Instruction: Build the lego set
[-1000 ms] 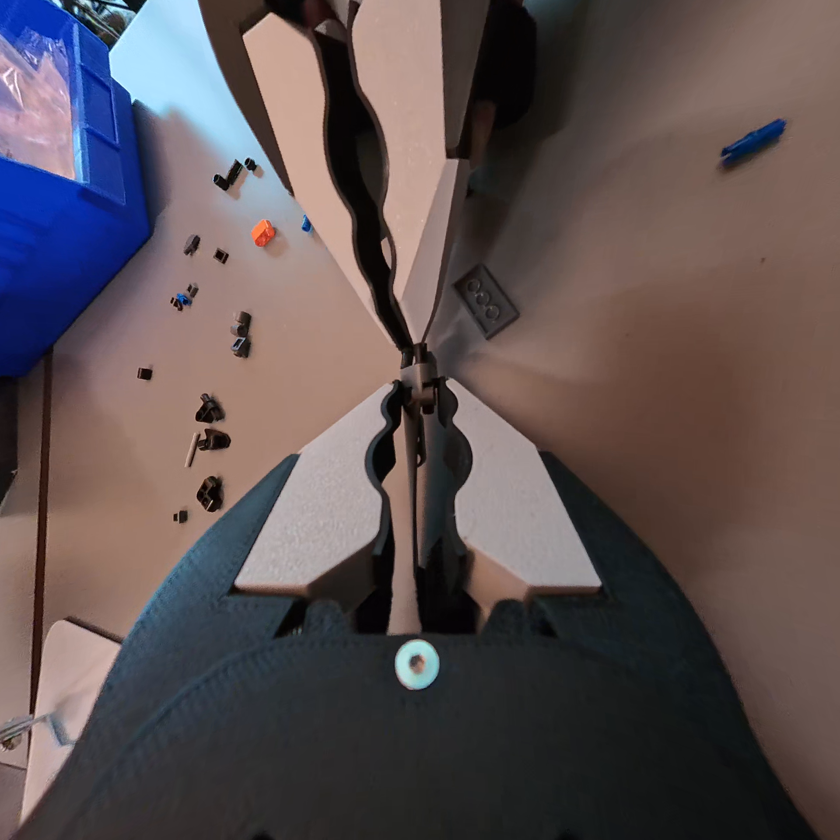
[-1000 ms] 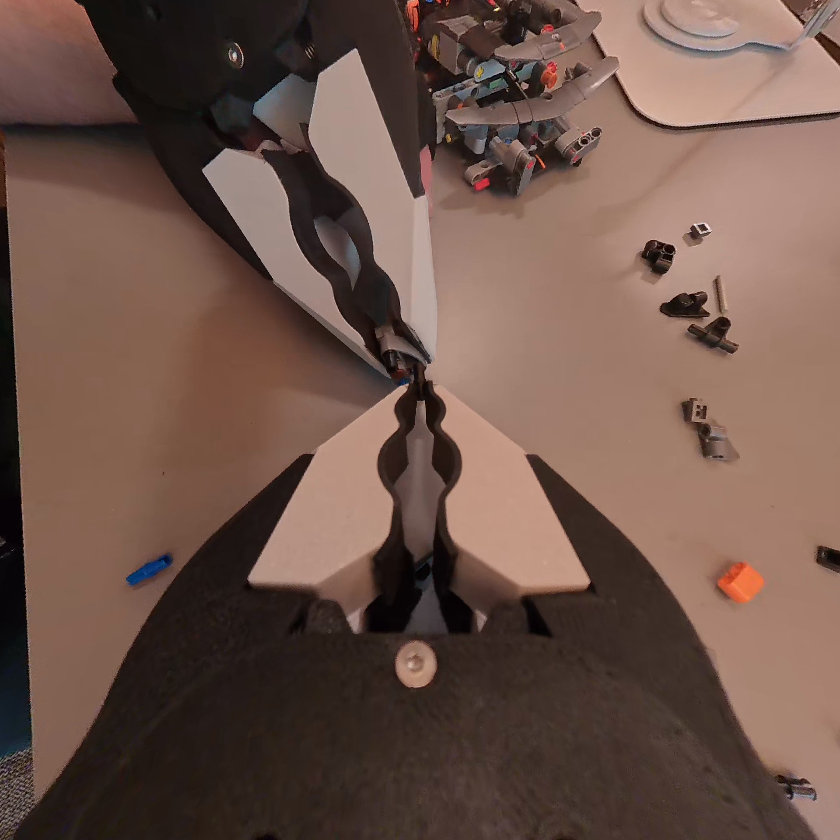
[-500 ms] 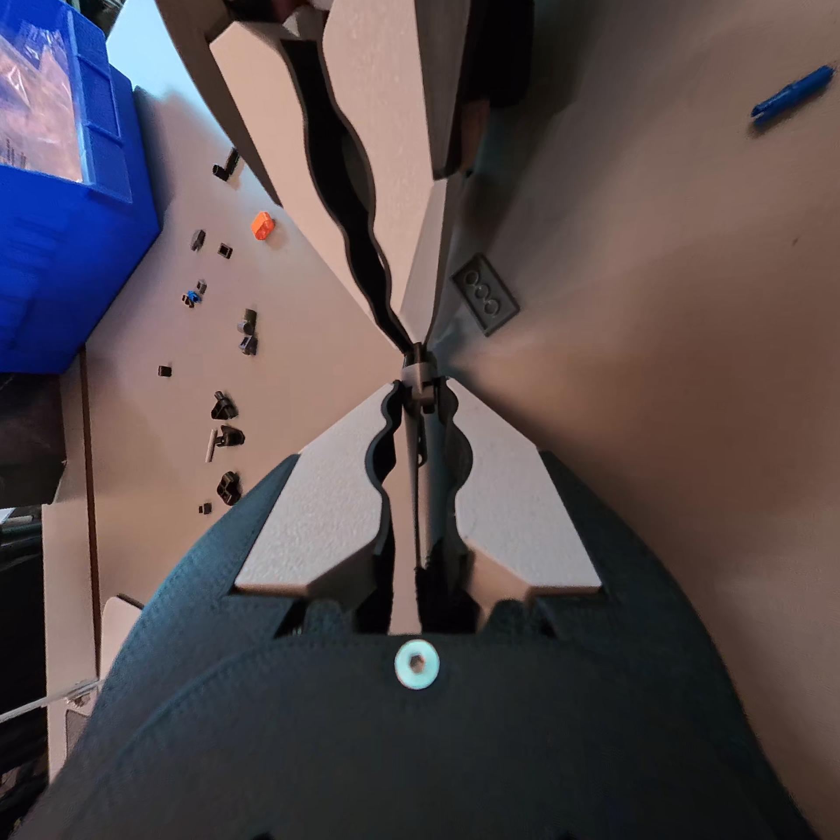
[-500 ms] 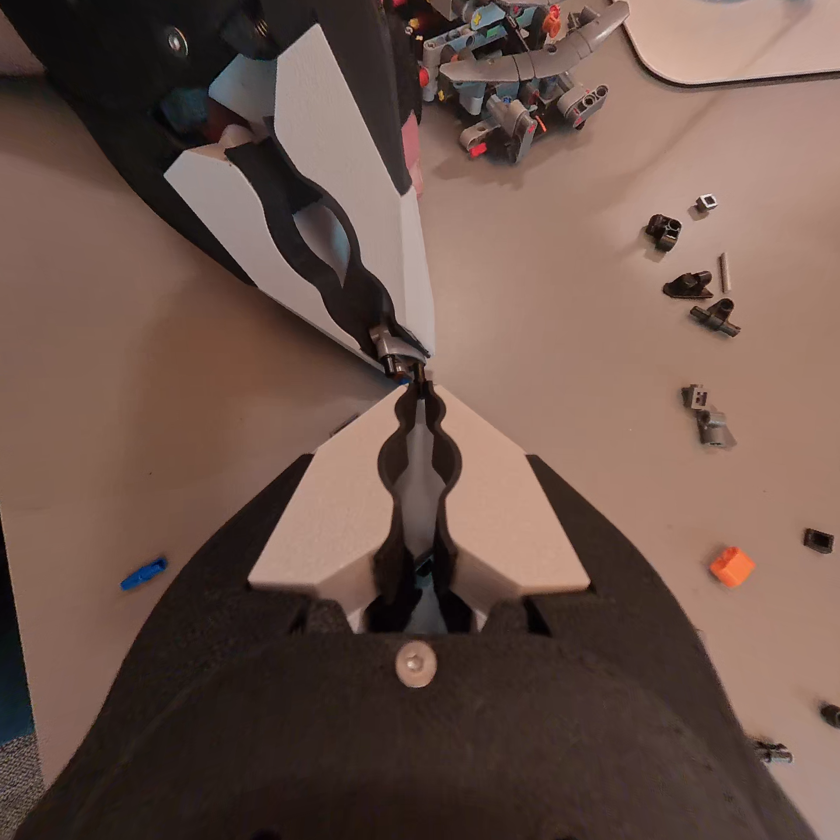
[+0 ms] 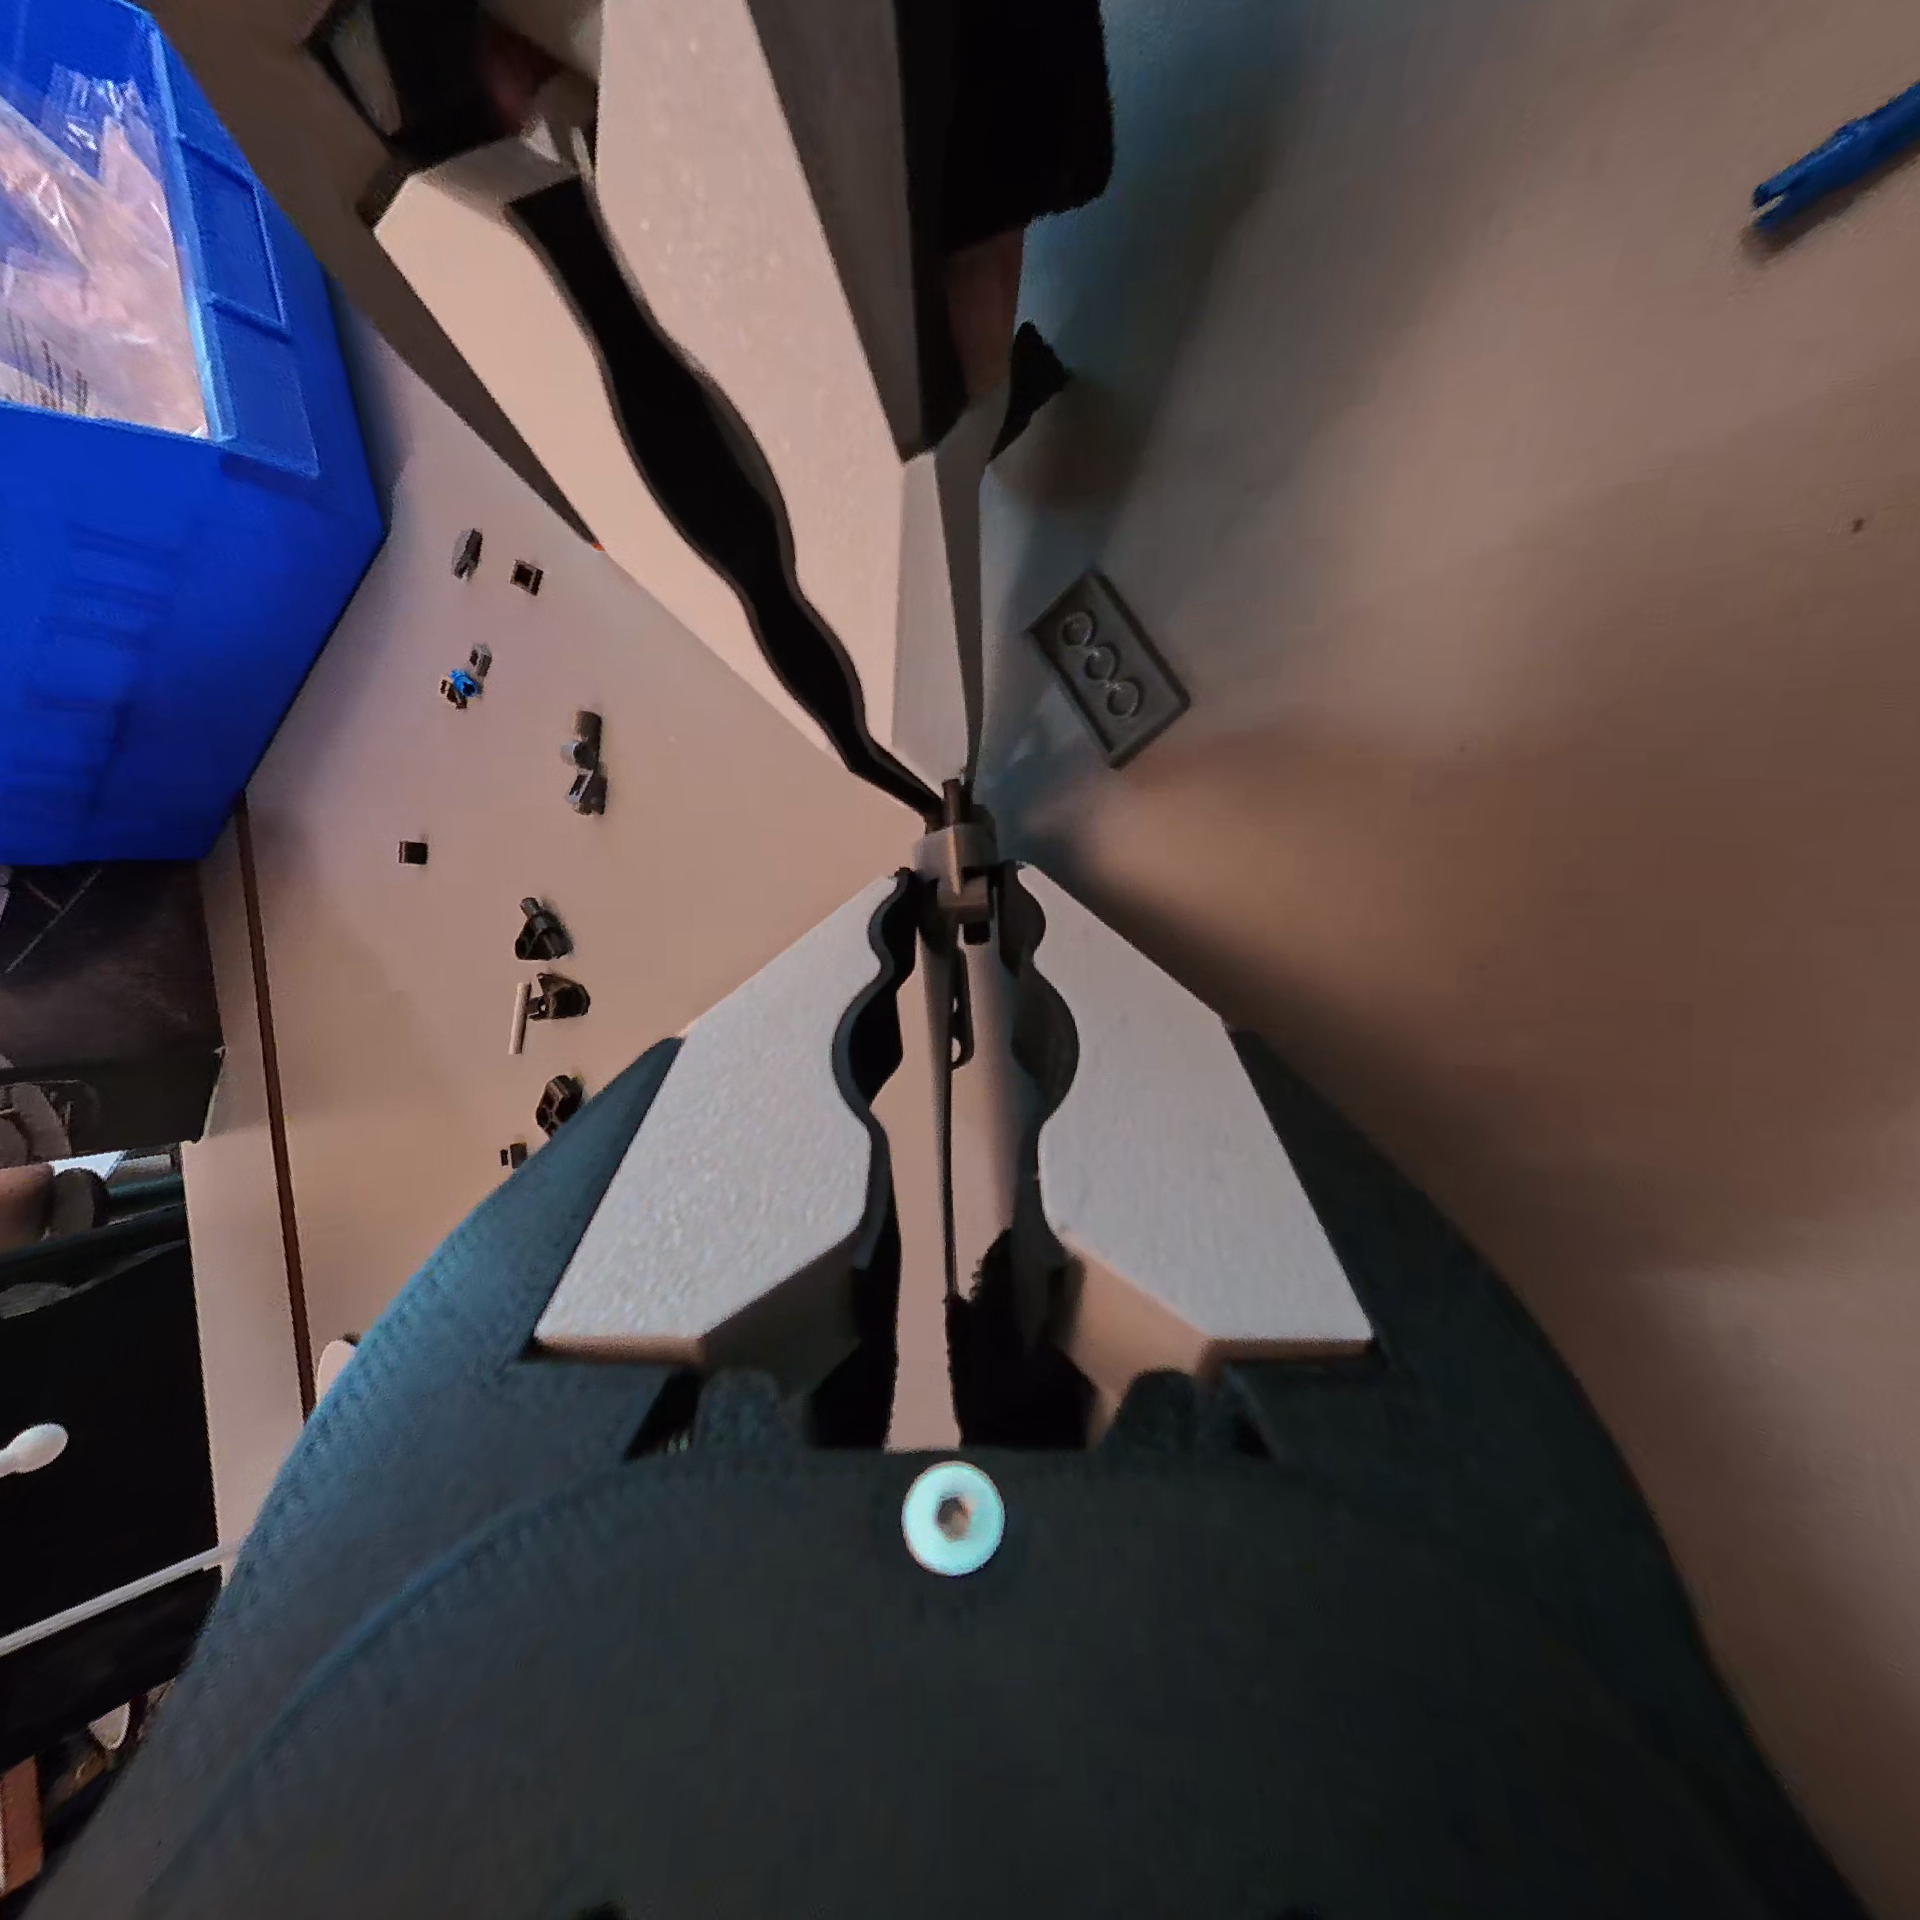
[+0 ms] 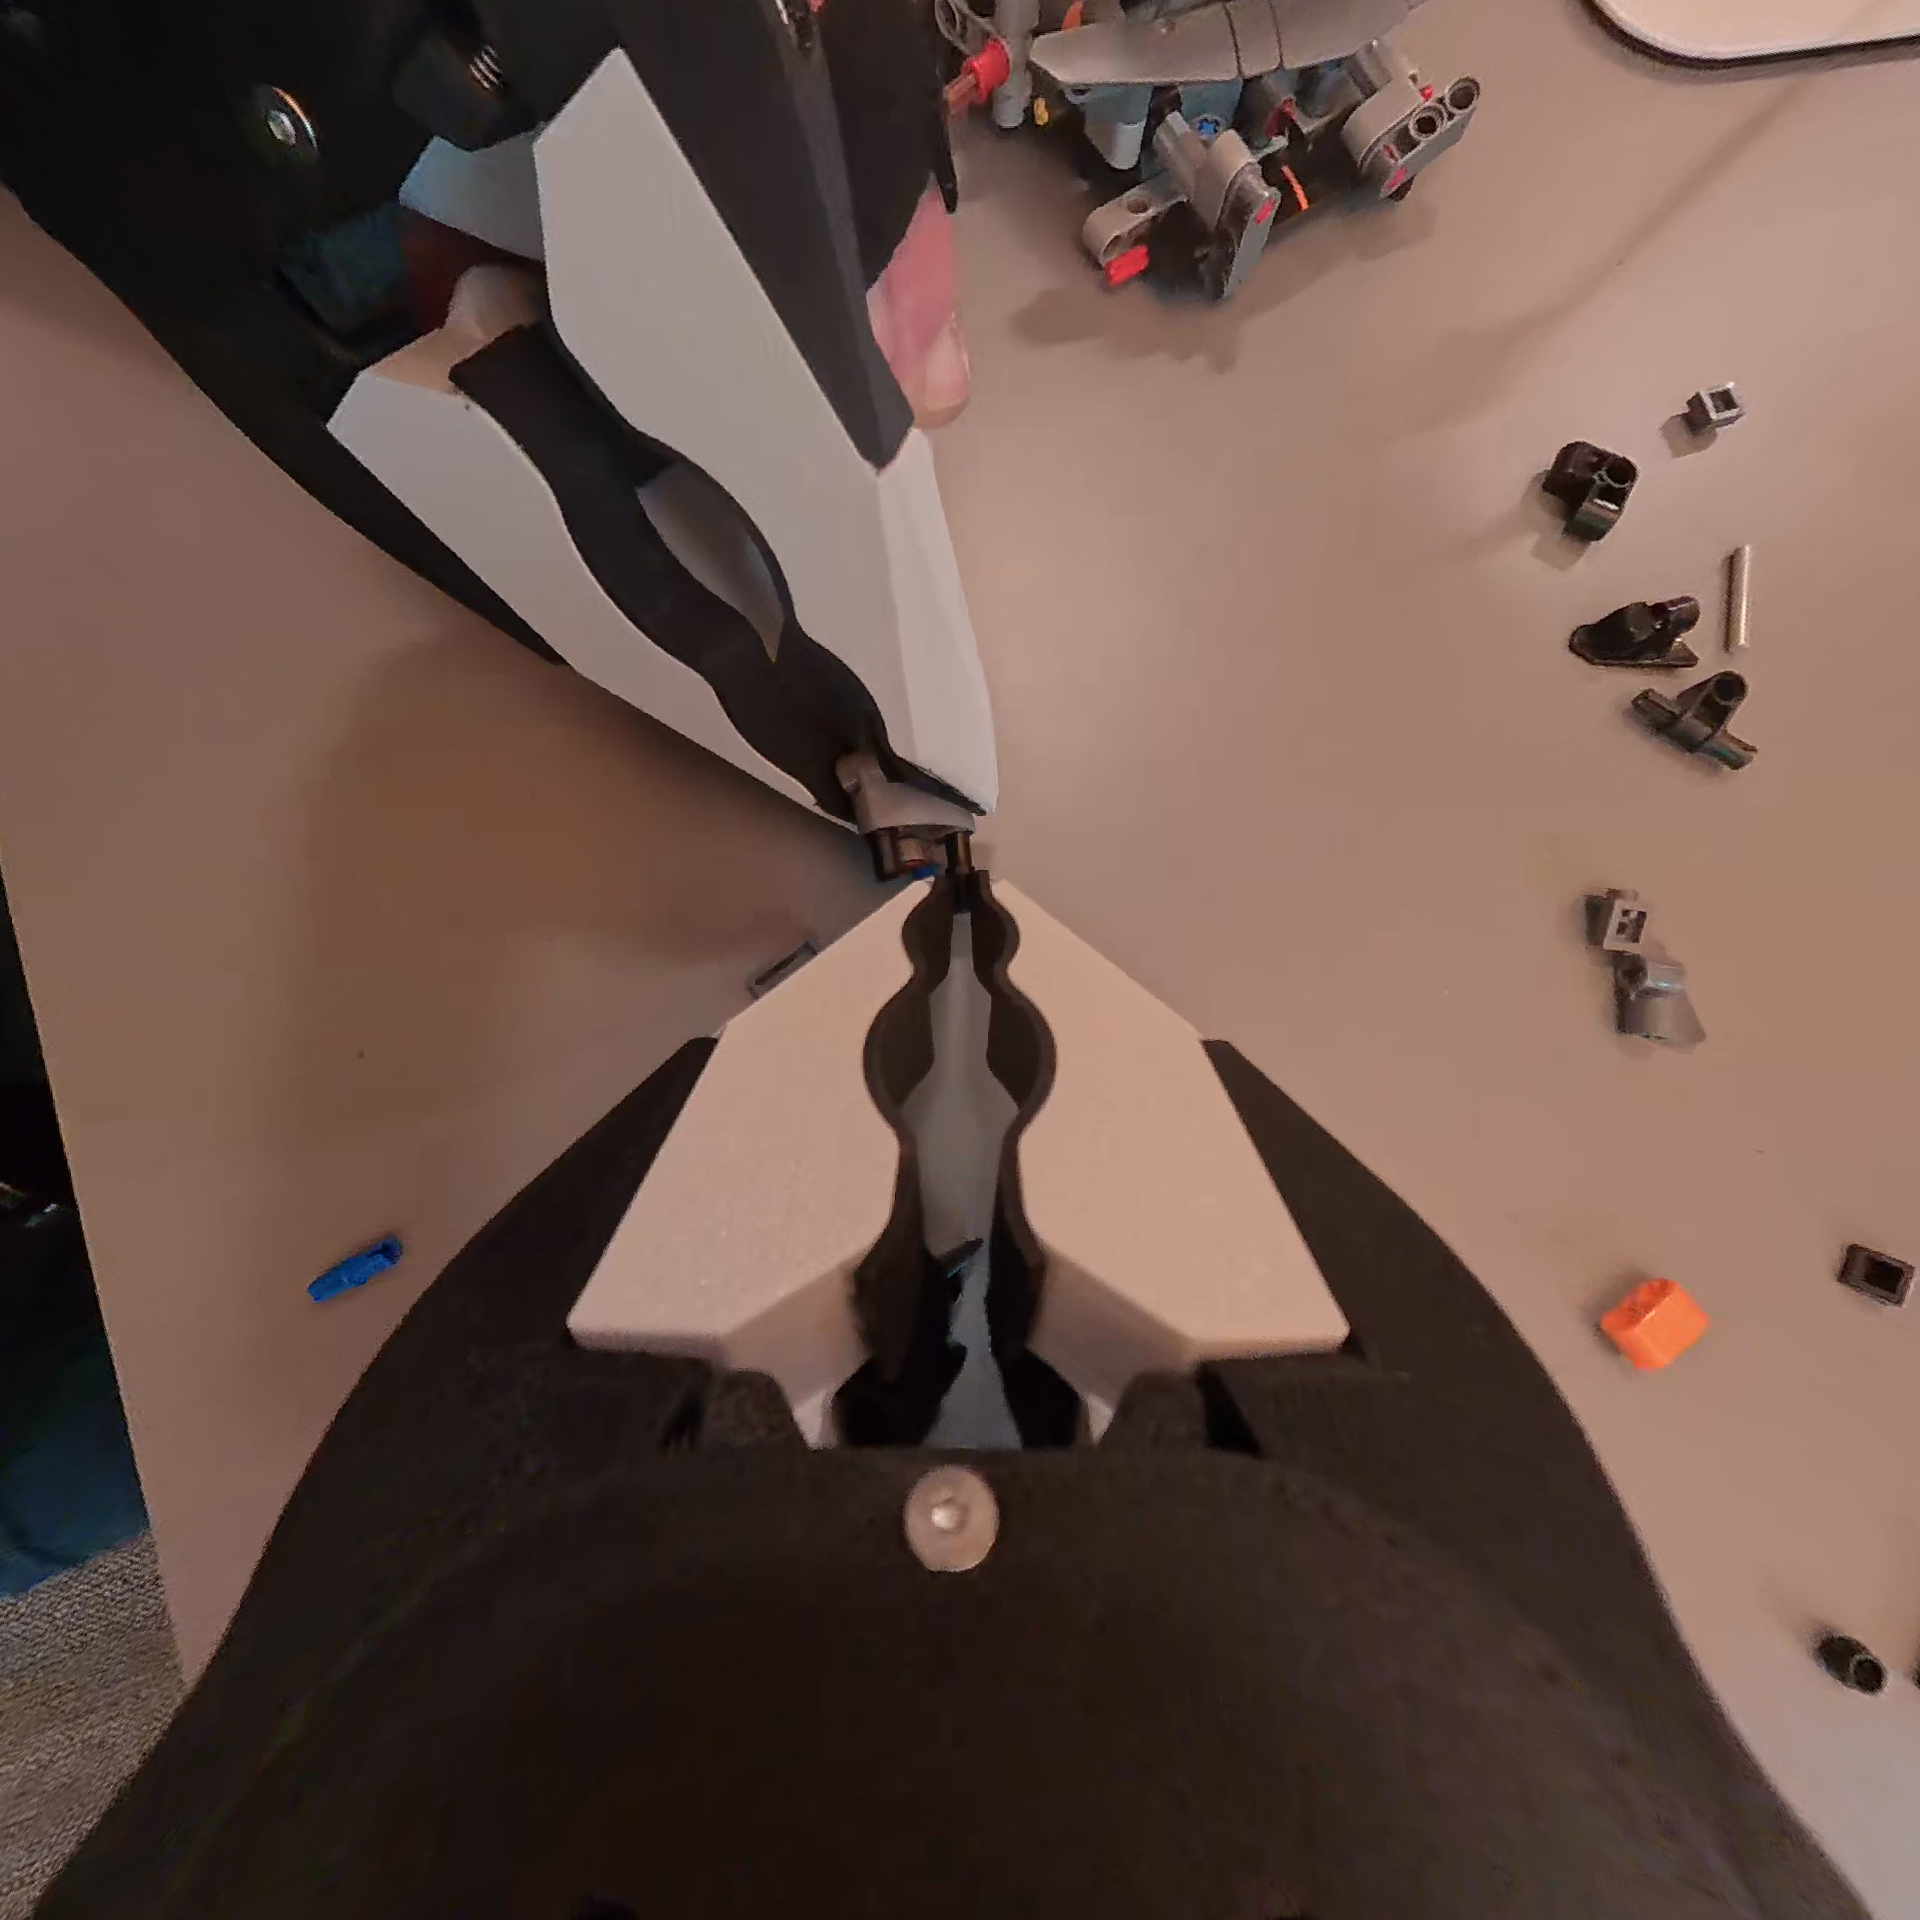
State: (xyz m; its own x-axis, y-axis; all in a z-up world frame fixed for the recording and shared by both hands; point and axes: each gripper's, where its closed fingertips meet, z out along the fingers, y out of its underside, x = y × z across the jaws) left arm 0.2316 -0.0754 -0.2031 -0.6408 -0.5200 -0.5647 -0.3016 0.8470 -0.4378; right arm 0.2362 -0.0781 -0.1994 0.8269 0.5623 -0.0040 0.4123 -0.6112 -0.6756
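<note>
My left gripper (image 5: 956,883) is shut on a small grey connector piece (image 5: 961,857) and holds it above the table. My right gripper (image 6: 961,899) is shut on a thin black pin (image 6: 958,857). The pin's end meets the underside of the grey connector (image 6: 894,795). The two grippers stand tip to tip. The right gripper shows in the left wrist view (image 5: 951,795), coming in from above. The left gripper shows in the right wrist view (image 6: 920,816), coming in from the upper left. The partly built grey model (image 6: 1226,135) stands at the top of the right wrist view.
Loose black and grey parts (image 6: 1652,717) and an orange piece (image 6: 1652,1320) lie to the right. A blue pin (image 6: 353,1268) lies at the left. A grey plate with three holes (image 5: 1107,670) lies under the tips. A blue bin (image 5: 125,520) stands at the left edge. The grippers are tip to tip, or close to it.
Both grippers have stayed tip to tip with the same grasps. They have shifted together over the table, so the model has slid toward the top edge of the right wrist view.
</note>
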